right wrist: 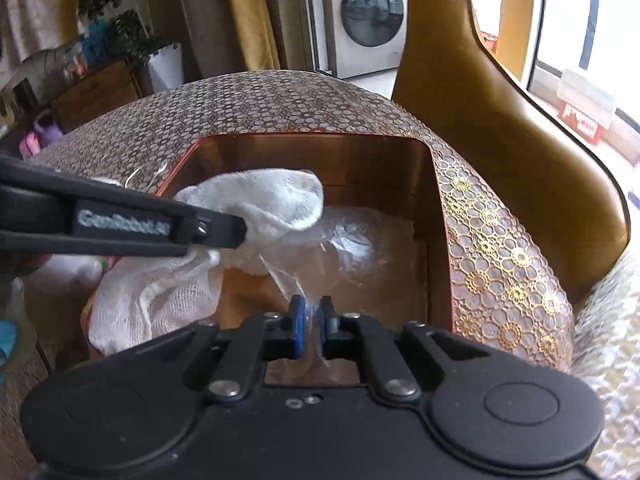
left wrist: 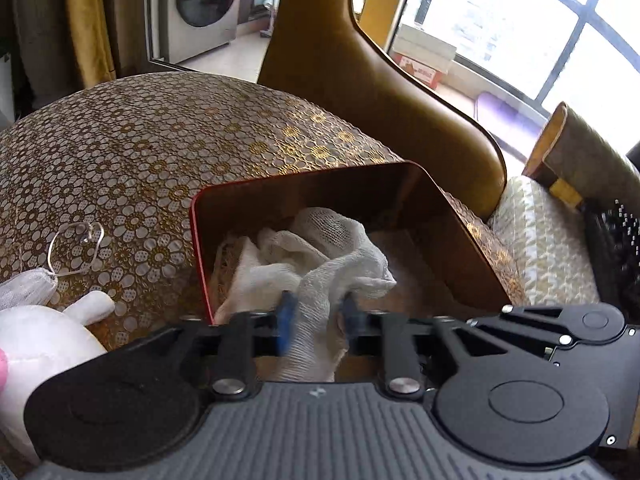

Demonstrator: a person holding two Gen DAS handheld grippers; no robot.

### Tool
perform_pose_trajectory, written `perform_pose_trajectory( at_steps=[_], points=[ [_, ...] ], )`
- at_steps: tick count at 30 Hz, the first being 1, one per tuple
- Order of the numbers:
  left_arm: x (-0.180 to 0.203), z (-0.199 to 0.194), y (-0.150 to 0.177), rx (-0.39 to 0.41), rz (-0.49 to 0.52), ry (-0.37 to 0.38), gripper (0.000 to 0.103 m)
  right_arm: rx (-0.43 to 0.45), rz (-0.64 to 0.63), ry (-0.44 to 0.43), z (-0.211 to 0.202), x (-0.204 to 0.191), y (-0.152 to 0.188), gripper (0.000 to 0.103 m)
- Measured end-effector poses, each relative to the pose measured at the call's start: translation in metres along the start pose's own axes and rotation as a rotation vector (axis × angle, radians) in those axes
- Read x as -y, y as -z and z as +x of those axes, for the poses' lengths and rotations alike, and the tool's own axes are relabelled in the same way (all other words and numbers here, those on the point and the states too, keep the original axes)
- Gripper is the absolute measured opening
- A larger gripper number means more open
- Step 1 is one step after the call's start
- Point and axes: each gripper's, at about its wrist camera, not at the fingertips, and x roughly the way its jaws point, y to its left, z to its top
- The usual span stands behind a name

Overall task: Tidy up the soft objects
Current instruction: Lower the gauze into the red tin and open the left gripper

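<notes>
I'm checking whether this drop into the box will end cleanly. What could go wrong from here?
1. Part of the white gauze cloth hangs over the red box's near rim; if the left gripper lets go now, it might slide out.
2. The right gripper pinches a clear plastic film inside the box; pulling away could drag it, and the cloth, back out.
3. The two grippers are close together and could bump.

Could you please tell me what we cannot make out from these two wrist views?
- Floor of the red box: left wrist view, hidden by the white gauze cloth.
- White plush toy: left wrist view, cut off by the left edge.
- Clear plastic film between the right tool pads: right wrist view, transparent and blurred, extent unclear.
- Left tool: motion blur smears its blue pads against the cloth.
</notes>
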Motion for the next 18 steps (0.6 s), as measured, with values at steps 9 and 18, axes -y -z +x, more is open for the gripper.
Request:
perform_pose_trajectory(
  at_steps=[9, 18],
  points=[
    [0.007, -0.009, 0.003, 0.031, 0.042, -0.007, 0.067, 0.029, -0.037, 0.008, -0.010, -0.003, 0.001, 0.040],
    [0.008, -0.032, 0.009, 0.057, 0.036, 0.005, 0.077, 0.093, -0.041, -0.011, -0.038, -0.006, 0.007, 0.076]
  ],
)
